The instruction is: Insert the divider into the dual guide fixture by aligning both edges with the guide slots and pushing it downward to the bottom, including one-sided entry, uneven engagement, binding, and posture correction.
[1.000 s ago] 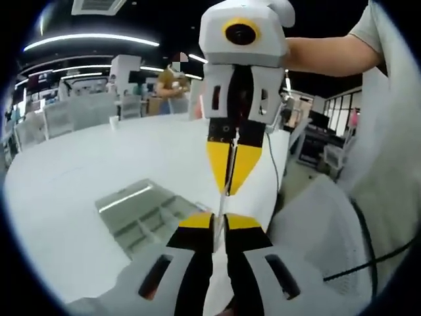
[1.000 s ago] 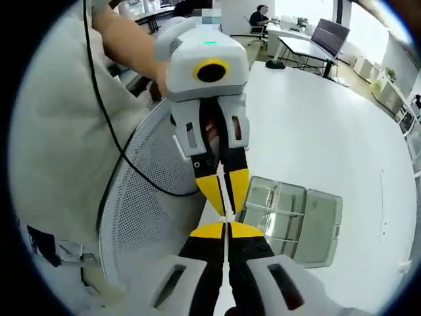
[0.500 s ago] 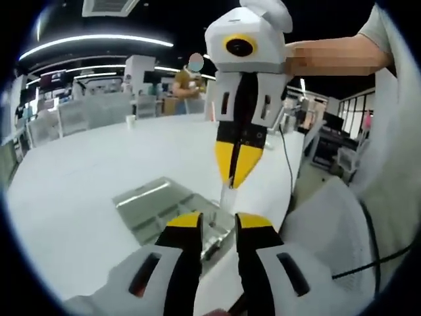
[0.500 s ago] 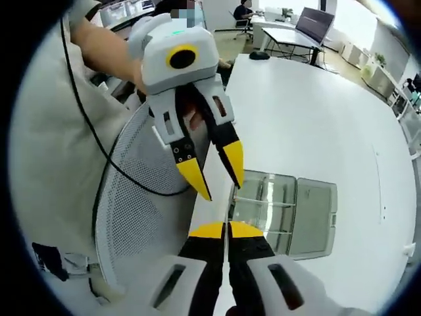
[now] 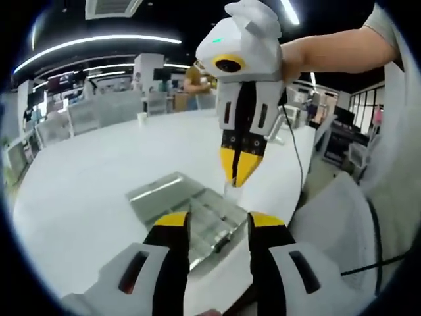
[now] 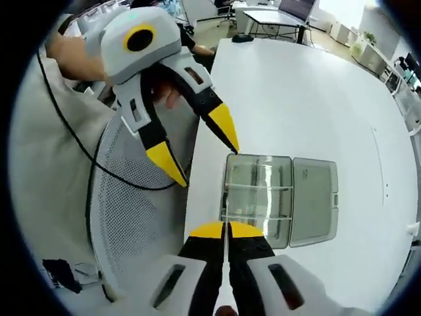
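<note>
The right gripper (image 6: 225, 230) pinches a thin clear divider (image 6: 225, 209) at lower centre; the left gripper (image 5: 214, 220) jaws gape above the transparent fixture (image 6: 279, 199).

A broad white table (image 6: 316, 99) fills the middle of both views. Beside its near edge stands a white mesh-backed chair (image 6: 131, 210), with a black cable (image 6: 99, 171) draped across it. Beyond the table, in the left gripper view, rows of pale chairs (image 5: 66, 122) and a white cup (image 5: 141, 117) sit under long ceiling light strips (image 5: 99, 41). In the right gripper view, far desks carry a dark monitor (image 6: 297, 6).
</note>
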`<action>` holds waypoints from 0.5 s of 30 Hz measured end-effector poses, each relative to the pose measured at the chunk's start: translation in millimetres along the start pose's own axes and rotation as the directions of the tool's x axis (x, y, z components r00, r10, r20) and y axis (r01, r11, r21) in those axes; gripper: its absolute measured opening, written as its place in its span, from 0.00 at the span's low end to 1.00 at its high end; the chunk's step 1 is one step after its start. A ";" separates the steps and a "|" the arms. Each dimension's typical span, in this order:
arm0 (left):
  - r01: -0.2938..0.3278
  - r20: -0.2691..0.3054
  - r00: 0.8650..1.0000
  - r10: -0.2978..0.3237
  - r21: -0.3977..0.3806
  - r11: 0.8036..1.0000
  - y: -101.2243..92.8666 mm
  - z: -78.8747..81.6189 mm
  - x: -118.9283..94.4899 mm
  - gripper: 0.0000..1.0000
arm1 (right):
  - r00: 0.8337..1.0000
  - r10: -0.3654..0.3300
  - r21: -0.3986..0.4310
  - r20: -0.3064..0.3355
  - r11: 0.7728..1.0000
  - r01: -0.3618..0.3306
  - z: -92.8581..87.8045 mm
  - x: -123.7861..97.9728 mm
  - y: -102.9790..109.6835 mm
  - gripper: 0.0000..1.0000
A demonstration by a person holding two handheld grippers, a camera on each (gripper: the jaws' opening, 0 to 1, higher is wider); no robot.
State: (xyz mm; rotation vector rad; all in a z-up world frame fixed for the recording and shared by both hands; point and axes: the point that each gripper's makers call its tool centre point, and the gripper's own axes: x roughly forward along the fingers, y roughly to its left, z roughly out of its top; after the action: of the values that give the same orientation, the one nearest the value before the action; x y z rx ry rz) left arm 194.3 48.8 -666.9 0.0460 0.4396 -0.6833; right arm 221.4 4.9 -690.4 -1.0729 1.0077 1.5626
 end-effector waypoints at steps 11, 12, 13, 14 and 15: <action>-0.024 -0.018 1.000 0.024 -0.003 1.000 3.1 -3.7 -3.8 0.39 | 0.998 -0.037 0.060 -0.052 0.997 0.040 3.0 1.8 -11.7 0.00; -0.024 -0.017 1.000 0.024 -0.005 1.000 3.1 -3.6 -4.0 0.39 | 0.998 -0.042 0.067 -0.057 0.997 0.045 2.3 1.6 -12.2 0.00; -0.025 -0.018 1.000 0.024 -0.007 1.000 2.9 -3.5 -4.2 0.39 | 0.997 -0.045 0.071 -0.058 0.996 0.049 3.5 2.3 -14.3 0.00; -0.025 -0.018 1.000 0.025 -0.007 1.000 2.8 -3.5 -4.3 0.39 | 0.998 -0.042 0.075 -0.056 0.996 0.046 3.2 2.7 -14.7 0.00; -0.027 -0.019 0.999 0.027 -0.007 1.000 3.1 -3.7 -4.6 0.39 | 0.998 -0.041 0.090 -0.054 0.995 0.046 4.1 4.1 -16.5 0.00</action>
State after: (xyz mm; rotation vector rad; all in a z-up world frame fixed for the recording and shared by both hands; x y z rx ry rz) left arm 191.7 54.6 -668.6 0.0517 0.4583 -0.6555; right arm 236.2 13.2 -695.0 -1.0694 1.0739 1.4466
